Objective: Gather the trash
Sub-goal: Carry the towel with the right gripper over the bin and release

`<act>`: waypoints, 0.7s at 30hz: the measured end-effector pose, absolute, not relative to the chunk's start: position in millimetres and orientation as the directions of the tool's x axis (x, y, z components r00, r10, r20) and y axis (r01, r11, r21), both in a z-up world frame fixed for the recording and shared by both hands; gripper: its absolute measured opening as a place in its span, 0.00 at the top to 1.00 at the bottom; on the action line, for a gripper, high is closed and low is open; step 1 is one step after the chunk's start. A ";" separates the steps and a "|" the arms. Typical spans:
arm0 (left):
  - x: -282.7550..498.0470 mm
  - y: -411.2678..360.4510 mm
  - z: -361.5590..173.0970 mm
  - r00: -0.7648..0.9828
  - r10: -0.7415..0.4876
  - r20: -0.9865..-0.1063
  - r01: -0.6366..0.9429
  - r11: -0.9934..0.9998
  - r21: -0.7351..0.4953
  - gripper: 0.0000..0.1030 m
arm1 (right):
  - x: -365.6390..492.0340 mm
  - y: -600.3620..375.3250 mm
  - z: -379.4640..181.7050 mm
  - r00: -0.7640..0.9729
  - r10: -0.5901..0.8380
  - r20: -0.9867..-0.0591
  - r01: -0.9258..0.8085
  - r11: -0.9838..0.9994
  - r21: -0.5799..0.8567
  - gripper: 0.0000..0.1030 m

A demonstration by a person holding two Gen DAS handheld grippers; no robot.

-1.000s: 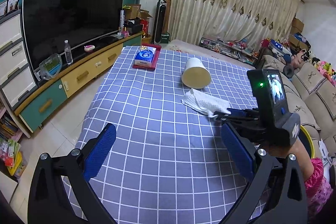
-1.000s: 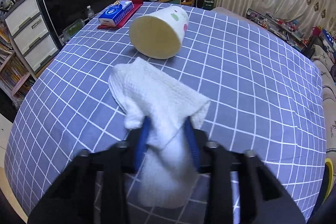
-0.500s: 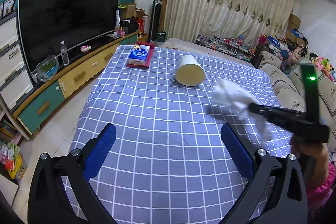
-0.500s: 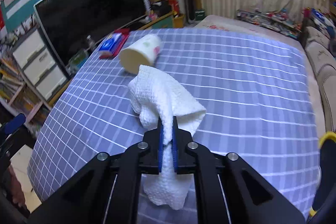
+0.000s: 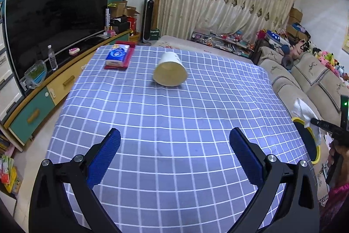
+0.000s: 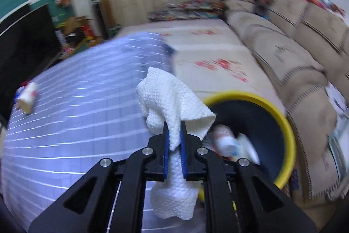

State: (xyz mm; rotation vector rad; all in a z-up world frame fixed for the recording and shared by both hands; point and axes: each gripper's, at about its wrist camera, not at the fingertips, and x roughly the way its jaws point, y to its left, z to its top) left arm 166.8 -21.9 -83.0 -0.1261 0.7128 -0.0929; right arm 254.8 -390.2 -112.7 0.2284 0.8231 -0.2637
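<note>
1. The white paper towel (image 6: 172, 102), crumpled and waffle-textured, hung pinched between the blue pads, its loose ends drooping above and below.
2. The paper cup (image 5: 170, 72) lay on its side on the checked tablecloth, open mouth facing the camera.
3. The yellow-rimmed bin (image 6: 283, 123) stood beside the table, some trash inside.

Paper towel (image 6: 172, 97) w/ rough waffle texture; tablecloth (image 5: 165, 119) matt.

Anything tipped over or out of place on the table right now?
Yes: the paper cup lies on its side on the checked tablecloth, open mouth toward the left gripper. The tissue pack sits flat on its red tray. Nothing spilled that I can see.
</note>
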 end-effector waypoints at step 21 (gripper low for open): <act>223.6 -62.7 -89.1 0.724 -0.139 -0.676 0.115 0.990 -0.081 0.05 | 228.2 -461.7 -149.7 0.605 -0.255 -0.754 0.474 0.877 0.083 0.43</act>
